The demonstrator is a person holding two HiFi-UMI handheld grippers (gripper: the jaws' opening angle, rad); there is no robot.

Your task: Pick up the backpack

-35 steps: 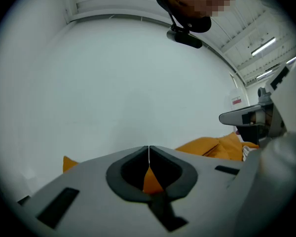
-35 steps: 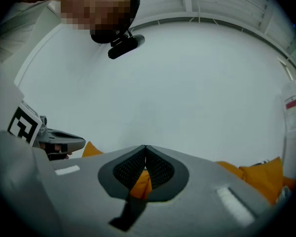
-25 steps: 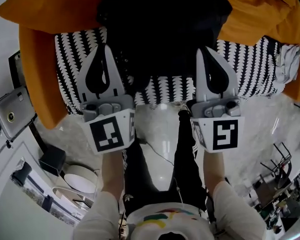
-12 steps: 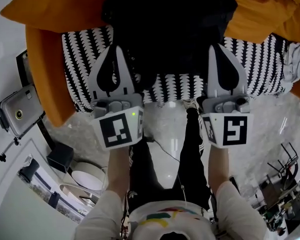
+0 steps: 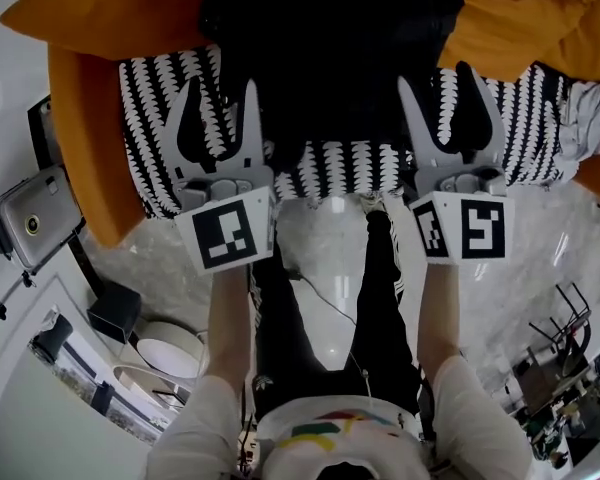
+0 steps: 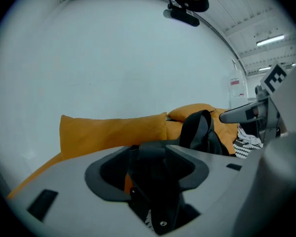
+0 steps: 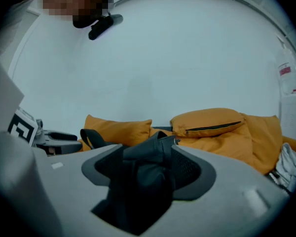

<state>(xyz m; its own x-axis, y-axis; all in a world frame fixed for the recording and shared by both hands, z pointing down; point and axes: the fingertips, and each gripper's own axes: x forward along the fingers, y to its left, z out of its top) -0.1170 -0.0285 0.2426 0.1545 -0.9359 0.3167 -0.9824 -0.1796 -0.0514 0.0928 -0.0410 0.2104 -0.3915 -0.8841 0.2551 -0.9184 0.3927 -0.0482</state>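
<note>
The black backpack [image 5: 325,48] lies on a black-and-white patterned blanket [image 5: 155,138] on an orange sofa. My left gripper [image 5: 220,98] is at the backpack's near left edge, its jaws apart and opening. In the left gripper view a black strap [image 6: 155,181] hangs between the left gripper's [image 6: 150,154] jaws, and a backpack loop [image 6: 200,127] stands up behind. My right gripper [image 5: 437,83] is at the near right edge, jaws spread wide and opening. In the right gripper view, dark backpack fabric [image 7: 140,186] fills the gap of the right gripper [image 7: 148,154].
Orange cushions [image 5: 520,18] ring the backpack at the back and sides. A white cloth [image 5: 580,118] lies at the sofa's right end. A grey device on a stand [image 5: 25,228], a black box [image 5: 110,313] and a round white object [image 5: 165,353] sit on the floor at left.
Both grippers' jaws went from shut to spread apart. Both have shifted slightly toward the backpack.
</note>
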